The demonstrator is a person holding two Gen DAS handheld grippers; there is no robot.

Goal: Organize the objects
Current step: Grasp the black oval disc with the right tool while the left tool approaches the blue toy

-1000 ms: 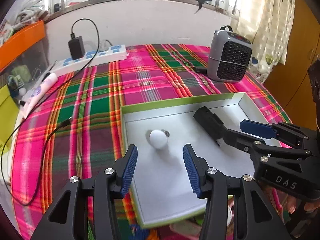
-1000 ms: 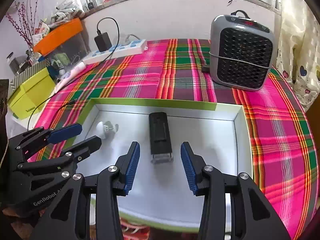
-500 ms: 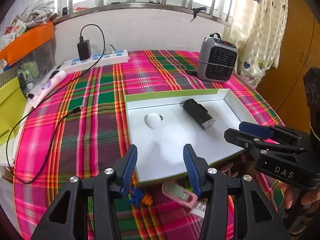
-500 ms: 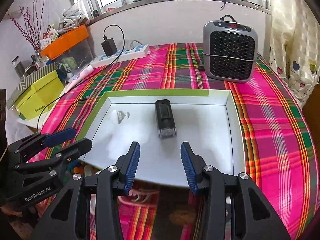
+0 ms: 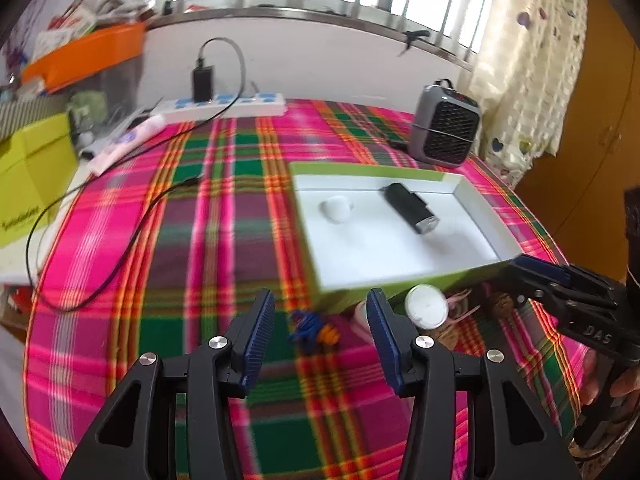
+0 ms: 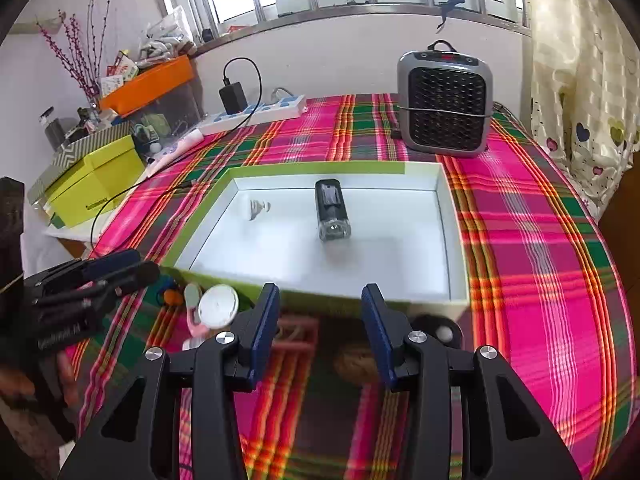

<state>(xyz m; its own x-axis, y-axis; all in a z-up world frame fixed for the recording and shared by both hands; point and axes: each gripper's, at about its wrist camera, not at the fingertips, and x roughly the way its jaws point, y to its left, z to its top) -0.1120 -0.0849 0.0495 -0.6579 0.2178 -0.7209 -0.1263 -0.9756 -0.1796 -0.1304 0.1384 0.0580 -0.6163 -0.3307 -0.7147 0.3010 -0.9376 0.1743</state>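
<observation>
Green-walled, white-lined tray (image 6: 454, 240) lies on the plaid-covered worktop (image 6: 540, 264), holding two items.

Inside the tray: one black cylindrical device (image 6: 331, 210) with a clear end, lying flat near the centre, and one small white bulb-shaped piece (image 6: 256, 209) well apart from it, toward the tray's left wall. Outside the tray, just beside its near wall: a white round disc (image 6: 218, 306), a pink item (image 6: 192, 312) and a blue-and-orange item (image 5: 314, 326). A grey heater (image 6: 444, 104) stands beyond the far wall. My left gripper (image 5: 320, 336) and my right gripper (image 6: 320, 328) both hover short of the tray, jaws parted, nothing between them.
</observation>
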